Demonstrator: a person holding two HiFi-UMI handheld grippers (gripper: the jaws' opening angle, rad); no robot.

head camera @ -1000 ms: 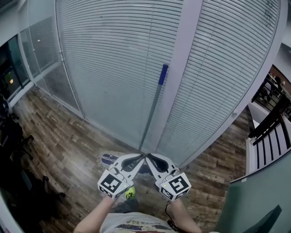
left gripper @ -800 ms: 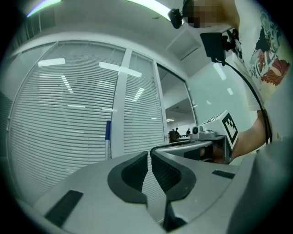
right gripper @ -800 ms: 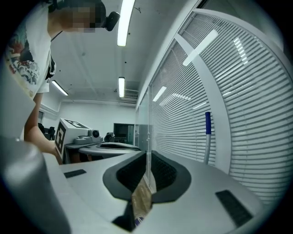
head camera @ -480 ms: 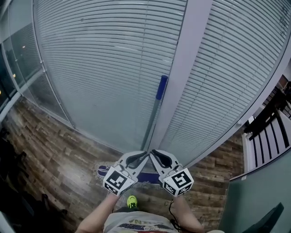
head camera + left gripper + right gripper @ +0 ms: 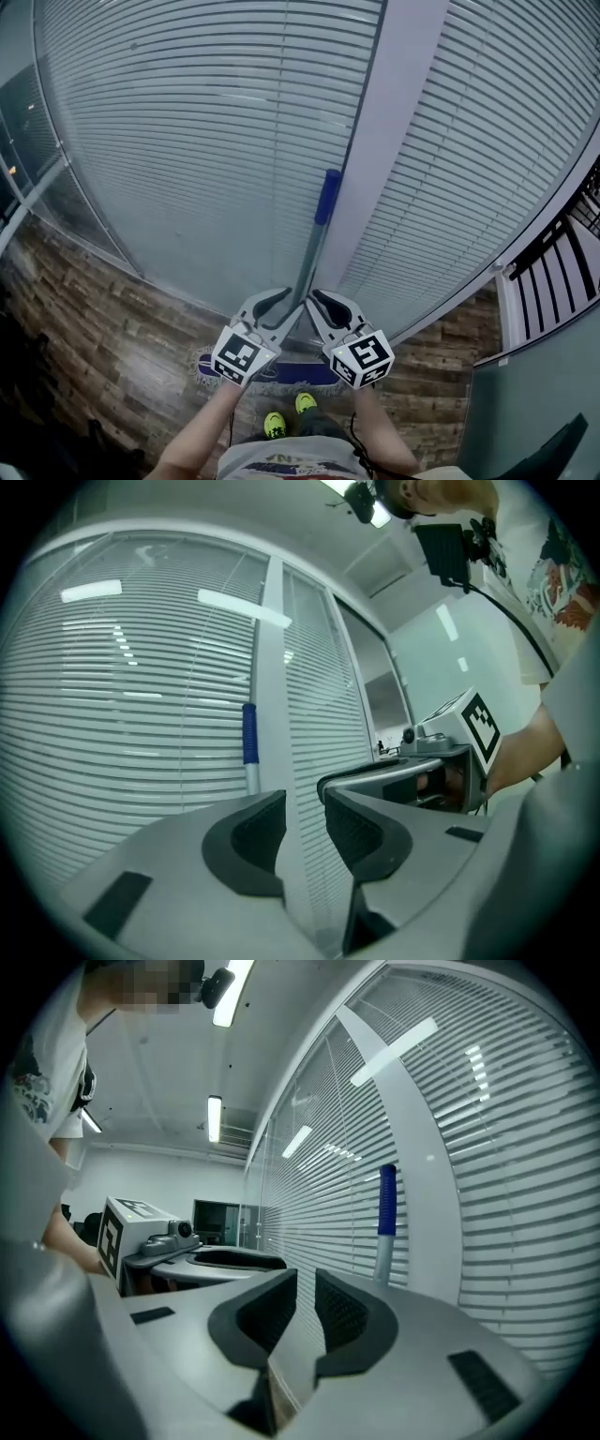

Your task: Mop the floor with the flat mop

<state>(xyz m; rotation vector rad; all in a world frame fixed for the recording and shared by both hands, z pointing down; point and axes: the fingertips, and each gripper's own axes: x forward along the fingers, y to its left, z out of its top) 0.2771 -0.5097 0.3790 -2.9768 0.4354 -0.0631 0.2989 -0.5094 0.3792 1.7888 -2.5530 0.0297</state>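
Left gripper (image 5: 305, 822) just opened, spread, empty; right gripper (image 5: 307, 1307) pressed together, empty. Mop handle (image 5: 312, 248) ahead of tips judged light, stiff, slick; best gripped below blue sleeve (image 5: 327, 195).

Office corridor, that was the call, and the evidence stacked up fast. Tall glass partition walls (image 5: 239, 258) ran the whole side, backed by white horizontal slatted blinds (image 5: 187, 122), and a broad pale grey upright post (image 5: 394, 122) split two of the panes. Underfoot lay a brown wood-look plank floor (image 5: 103, 319). Up top, long white strip lights (image 5: 215, 1117) sat in a plain white ceiling (image 5: 159, 1072). More glass-fronted rooms (image 5: 380, 700) lined up down the passage. Off to the right stood a black barred frame (image 5: 553, 267) beside a flat grey-green panel (image 5: 525, 394).
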